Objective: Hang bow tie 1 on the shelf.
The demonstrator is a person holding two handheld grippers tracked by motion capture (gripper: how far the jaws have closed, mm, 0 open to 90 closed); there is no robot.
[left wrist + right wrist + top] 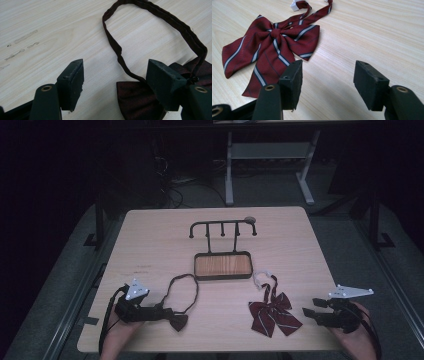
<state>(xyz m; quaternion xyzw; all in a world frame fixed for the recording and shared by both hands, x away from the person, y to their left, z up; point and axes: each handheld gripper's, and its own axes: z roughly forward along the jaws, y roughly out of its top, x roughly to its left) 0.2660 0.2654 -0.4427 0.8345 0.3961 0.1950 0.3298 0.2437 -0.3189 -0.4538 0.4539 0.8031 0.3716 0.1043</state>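
Two bow ties (177,321) (274,314), one hook rack (222,226), one tray (223,265)

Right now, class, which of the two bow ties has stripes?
The red bow tie by the right gripper: it has pale diagonal stripes. The dark bow tie at the left gripper is plain.

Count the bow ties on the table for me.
2. A dark maroon bow tie lies front left, right at the left hand-held gripper. A striped red bow tie lies front right, near the right hand-held gripper.
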